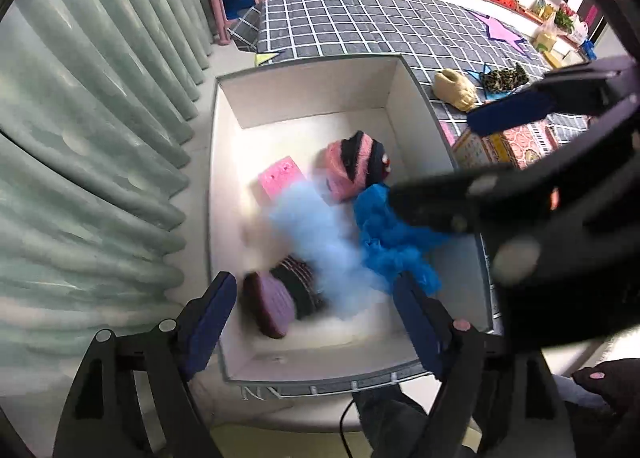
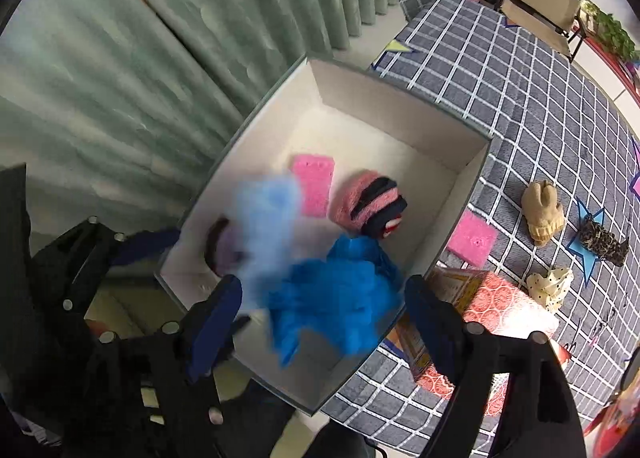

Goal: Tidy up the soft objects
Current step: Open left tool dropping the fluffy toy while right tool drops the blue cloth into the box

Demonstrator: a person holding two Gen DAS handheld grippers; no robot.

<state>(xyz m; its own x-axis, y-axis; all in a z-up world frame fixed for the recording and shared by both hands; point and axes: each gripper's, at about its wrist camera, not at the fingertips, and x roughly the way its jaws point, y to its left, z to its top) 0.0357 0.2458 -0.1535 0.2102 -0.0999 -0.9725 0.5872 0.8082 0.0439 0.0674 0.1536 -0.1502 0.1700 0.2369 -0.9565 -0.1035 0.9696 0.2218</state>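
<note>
White-walled box (image 1: 308, 98) sitting mid-frame, holding pink sponge (image 1: 280, 180), striped knit (image 1: 354, 164), bright blue cloth (image 1: 384, 242), blurred pale-blue piece (image 1: 316, 234), left gripper (image 1: 316, 326) and right gripper (image 2: 324, 318) gaping wide, gripping nothing, right view alone showing second pink sponge (image 2: 472, 239), dotted scrunchie (image 2: 550, 286) at right.

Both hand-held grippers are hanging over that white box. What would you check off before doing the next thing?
1. Left hand-held gripper open, holding nothing: ok.
2. Right hand-held gripper open, holding nothing: ok.
3. Light blue fluffy item settled in the white box: cannot tell, it is motion-blurred.
4. Bright blue cloth inside the box: ok.
5. Table cleared of soft items: not ok; beige knit item, leopard-print item, polka-dot item and pink sponge lie outside.
</note>
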